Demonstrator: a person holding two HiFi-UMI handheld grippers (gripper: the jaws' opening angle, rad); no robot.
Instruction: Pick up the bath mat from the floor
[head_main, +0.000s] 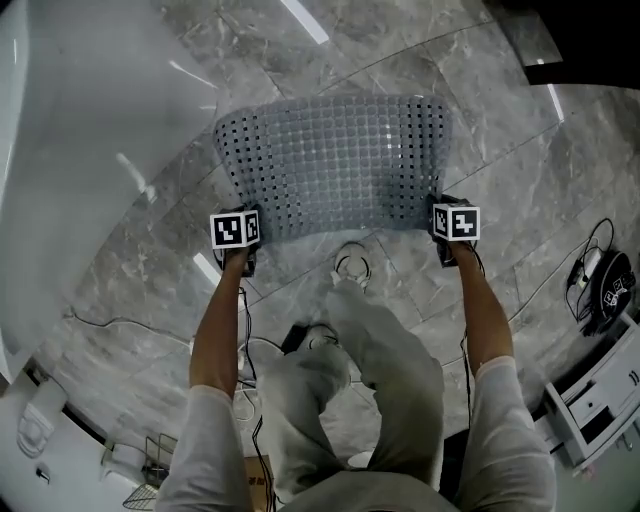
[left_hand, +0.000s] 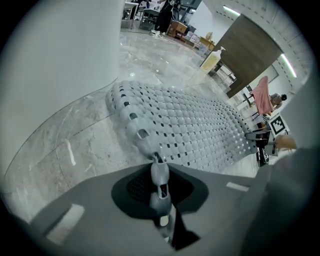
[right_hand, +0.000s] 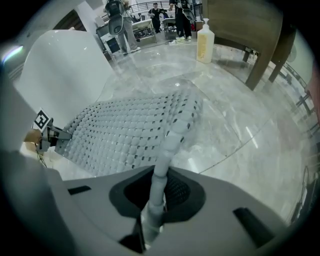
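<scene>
The grey perforated bath mat (head_main: 335, 165) hangs stretched between my two grippers, lifted above the marble floor. In the head view my left gripper (head_main: 247, 232) is shut on the mat's near left corner and my right gripper (head_main: 440, 222) is shut on its near right corner. The left gripper view shows the mat (left_hand: 190, 132) spreading away from the jaws, with its pinched edge at my left gripper (left_hand: 159, 172). Seen from the right gripper view, the mat (right_hand: 130, 132) sags to the left, and its edge runs into my right gripper (right_hand: 159, 182).
A white bathtub (head_main: 70, 130) curves along the left. Cables (head_main: 350, 265) lie on the floor by the person's legs. A white cabinet (head_main: 600, 400) and a black device (head_main: 605, 285) stand at the right. A soap bottle (right_hand: 205, 40) stands beside a wooden panel (right_hand: 250, 35).
</scene>
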